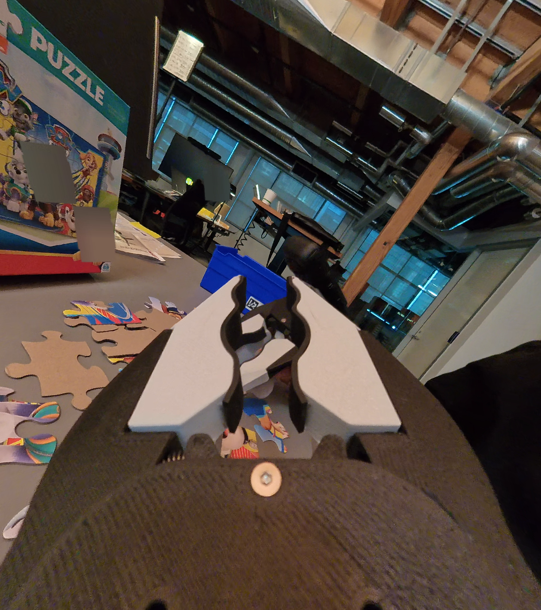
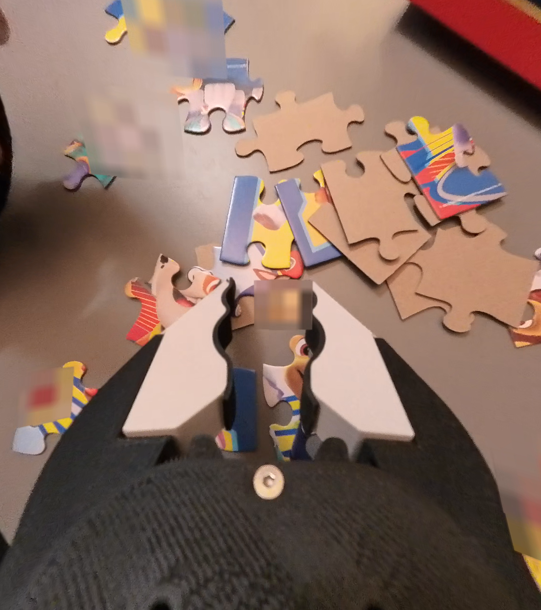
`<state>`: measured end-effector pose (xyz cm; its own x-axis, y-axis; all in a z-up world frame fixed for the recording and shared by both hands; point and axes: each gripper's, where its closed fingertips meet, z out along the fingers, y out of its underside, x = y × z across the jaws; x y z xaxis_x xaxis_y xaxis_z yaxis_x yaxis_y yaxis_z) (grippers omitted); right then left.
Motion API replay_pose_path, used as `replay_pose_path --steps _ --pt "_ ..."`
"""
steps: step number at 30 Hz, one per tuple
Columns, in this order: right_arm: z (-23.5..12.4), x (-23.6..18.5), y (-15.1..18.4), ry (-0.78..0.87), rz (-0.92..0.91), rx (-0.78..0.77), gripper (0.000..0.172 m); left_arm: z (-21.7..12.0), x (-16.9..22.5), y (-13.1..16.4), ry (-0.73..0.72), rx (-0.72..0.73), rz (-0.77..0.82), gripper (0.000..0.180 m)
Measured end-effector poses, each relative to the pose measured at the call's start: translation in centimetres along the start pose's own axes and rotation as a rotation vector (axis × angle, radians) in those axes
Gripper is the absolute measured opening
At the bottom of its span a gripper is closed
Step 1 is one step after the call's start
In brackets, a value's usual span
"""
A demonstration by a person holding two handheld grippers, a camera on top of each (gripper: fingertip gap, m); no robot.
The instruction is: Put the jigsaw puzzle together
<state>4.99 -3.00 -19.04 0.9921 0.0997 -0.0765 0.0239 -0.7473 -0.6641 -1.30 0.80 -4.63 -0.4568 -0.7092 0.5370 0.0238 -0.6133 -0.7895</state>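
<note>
the puzzle pieces (image 2: 375, 211) lie loose on the grey table (image 2: 64, 247) beside the puzzle box (image 1: 41, 158), several face down, none visibly joined, so any assembly looks unstarted. the right gripper (image 2: 270, 290) hangs over them, fingers apart, seemingly gripping nothing. only the left view shows the blue bin (image 1: 246, 274) beyond the box; the left gripper (image 1: 264, 284) stands parted, empty.

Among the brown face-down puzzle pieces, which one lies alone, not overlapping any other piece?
The face-down piece farthest from the right gripper. Bare table surrounds it, while the other brown pieces overlap in a pile.
</note>
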Motion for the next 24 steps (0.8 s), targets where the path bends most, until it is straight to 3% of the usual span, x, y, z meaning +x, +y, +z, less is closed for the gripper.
replay_pose_path --steps 7,12,14,18,21,24 --pt "0.2 -2.7 0.7 -0.034 -0.097 -0.013 0.066 -0.1 0.1 -0.3 0.022 0.019 -0.031 0.021" --pt "0.4 -3.5 0.5 -0.045 -0.12 -0.013 0.064 -0.2 -0.1 -0.3 0.013 0.021 -0.028 0.021" --pt "0.3 -3.3 0.5 -0.039 -0.117 -0.008 0.048 -0.2 -0.1 -0.4 0.009 0.023 -0.027 0.021" --pt "-0.6 -4.2 0.3 -0.09 -0.109 0.026 0.04 -0.2 -0.1 -0.4 0.008 0.022 -0.028 0.021" --pt "-1.7 -5.3 -0.4 -0.192 -0.069 0.07 0.045 -0.2 -0.1 -0.3 0.01 0.019 -0.029 0.021" --pt "-2.3 -2.6 -1.5 -0.099 -0.094 0.09 0.048 -0.2 -0.1 -0.3 0.01 0.021 -0.029 0.021"
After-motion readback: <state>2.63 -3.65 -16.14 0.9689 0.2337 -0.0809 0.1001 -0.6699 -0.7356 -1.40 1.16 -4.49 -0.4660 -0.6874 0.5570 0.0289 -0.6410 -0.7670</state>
